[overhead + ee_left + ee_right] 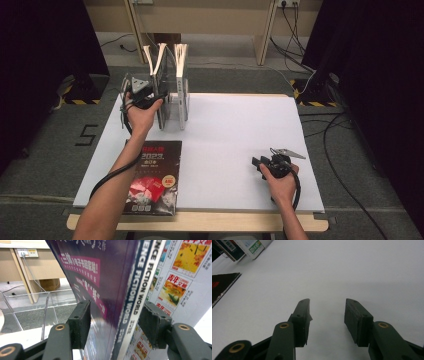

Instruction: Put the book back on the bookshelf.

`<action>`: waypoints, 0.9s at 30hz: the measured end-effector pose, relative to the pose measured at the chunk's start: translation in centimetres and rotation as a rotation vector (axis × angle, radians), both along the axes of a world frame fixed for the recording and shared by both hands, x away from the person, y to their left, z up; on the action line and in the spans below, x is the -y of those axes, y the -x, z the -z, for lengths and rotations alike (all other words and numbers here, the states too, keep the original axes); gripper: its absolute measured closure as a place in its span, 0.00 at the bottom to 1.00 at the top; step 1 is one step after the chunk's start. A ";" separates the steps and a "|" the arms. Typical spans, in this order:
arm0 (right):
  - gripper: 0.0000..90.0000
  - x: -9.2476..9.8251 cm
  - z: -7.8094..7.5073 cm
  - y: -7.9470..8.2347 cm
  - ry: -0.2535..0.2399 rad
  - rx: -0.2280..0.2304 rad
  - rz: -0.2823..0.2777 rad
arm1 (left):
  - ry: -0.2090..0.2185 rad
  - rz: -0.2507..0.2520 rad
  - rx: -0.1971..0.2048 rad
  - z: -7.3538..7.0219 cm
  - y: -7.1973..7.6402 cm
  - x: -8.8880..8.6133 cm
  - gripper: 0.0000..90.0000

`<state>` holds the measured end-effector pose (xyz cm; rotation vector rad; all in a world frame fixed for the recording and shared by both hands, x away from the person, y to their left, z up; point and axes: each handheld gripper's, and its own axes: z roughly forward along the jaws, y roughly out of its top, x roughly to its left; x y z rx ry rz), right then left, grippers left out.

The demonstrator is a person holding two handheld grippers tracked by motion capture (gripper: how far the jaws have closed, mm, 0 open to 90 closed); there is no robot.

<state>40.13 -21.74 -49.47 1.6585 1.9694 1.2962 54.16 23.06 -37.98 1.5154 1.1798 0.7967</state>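
Your high view is soft and low in detail, with even overhead light on the white table (235,140) and dark curtains at both sides. Past your left gripper (115,322), the magazine (112,282) is glossy and sharp while the 2 jaws blur. Below your right gripper (327,320), faint shadow dulls the table.

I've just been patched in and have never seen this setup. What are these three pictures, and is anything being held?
A person works at a white table, with a handheld two-jaw gripper in each hand. The high view looks down from above; the other two views look along each gripper's own jaws. The left gripper is at a clear rack of upright magazines: a purple magazine stands between its jaws, but the pads do not press it, so it is open. The right gripper is open over bare table with nothing between its jaws. A black magazine lies flat near the front edge.
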 end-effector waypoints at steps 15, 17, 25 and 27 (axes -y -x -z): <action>0.62 -0.1 0.0 0.0 0.002 -0.001 0.001 | -0.011 0.010 -0.012 0.4 1.0 -0.2 0.46; 0.62 -0.2 0.0 0.0 0.007 0.004 0.000 | -0.012 0.012 -0.016 0.5 1.0 -0.3 0.46; 0.62 -0.2 0.0 0.0 0.003 -0.001 -0.001 | -0.018 0.011 -0.021 0.8 1.3 -0.6 0.45; 0.62 -0.2 0.0 0.0 0.006 0.002 -0.005 | -0.019 0.012 -0.026 0.9 1.4 -0.8 0.45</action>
